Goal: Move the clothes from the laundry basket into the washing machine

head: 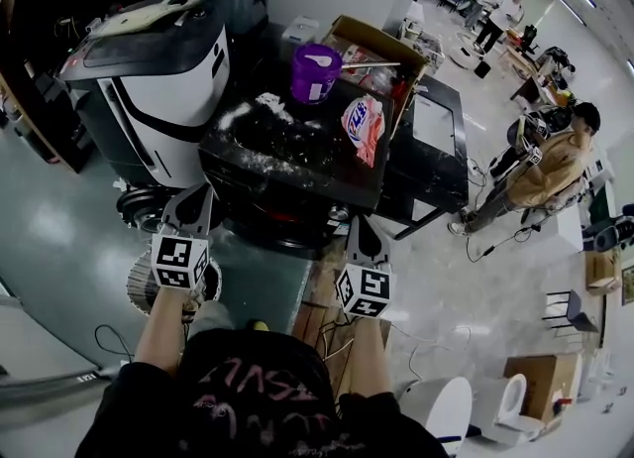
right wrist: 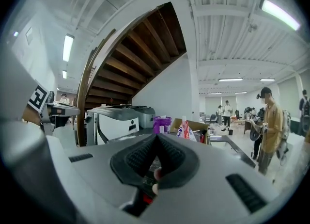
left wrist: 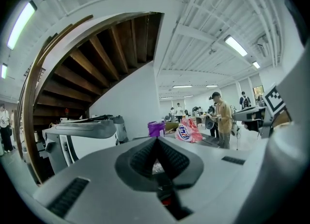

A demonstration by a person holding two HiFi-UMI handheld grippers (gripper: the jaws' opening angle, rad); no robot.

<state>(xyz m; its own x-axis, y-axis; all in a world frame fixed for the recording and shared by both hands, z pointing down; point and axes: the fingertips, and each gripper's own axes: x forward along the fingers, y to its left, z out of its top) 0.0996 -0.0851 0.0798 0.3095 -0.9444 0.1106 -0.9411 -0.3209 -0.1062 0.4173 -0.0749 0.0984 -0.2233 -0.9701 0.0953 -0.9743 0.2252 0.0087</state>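
Note:
The washing machine [head: 297, 164] is a black box straight ahead; white powder is spilled over its top. Both grippers are held level just in front of it, side by side. My left gripper [head: 193, 198] is shut with nothing between its jaws, and the left gripper view shows its dark pads [left wrist: 145, 156] pressed together. My right gripper [head: 362, 223] is shut and empty too, its pads [right wrist: 140, 156] meeting in the right gripper view. The round white laundry basket [head: 141, 287] stands on the floor under my left hand. I cannot make out any clothes in it.
A purple tub [head: 315, 71] and a red-and-white pouch [head: 362, 127] stand on the washer's top, with an open cardboard box [head: 381, 45] behind. A white-and-black machine [head: 163, 79] stands to the left. A person in a tan jacket [head: 550, 164] is at the right.

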